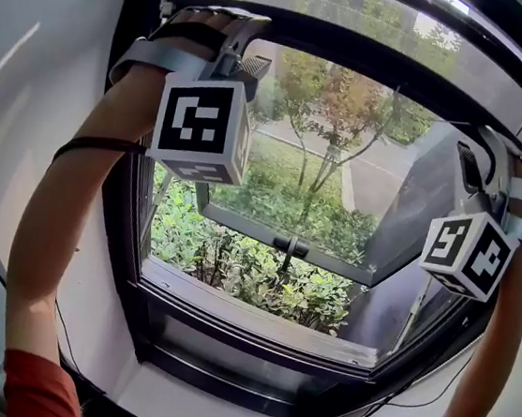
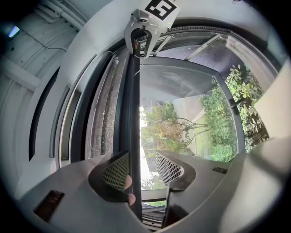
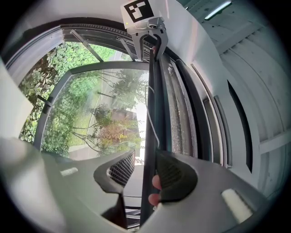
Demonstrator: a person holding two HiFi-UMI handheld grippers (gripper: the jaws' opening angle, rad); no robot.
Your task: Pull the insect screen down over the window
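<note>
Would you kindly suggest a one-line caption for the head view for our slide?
Left gripper and right gripper held up at the dark screen bar atop the window, shrubs outside.

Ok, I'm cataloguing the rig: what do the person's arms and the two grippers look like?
The left gripper and right gripper are grey shells with black mesh-textured pads. Each bears a white cube with black square markers. Grey straps fasten them on. A thin black cable crosses the left arm, which wears a red sleeve.
</note>
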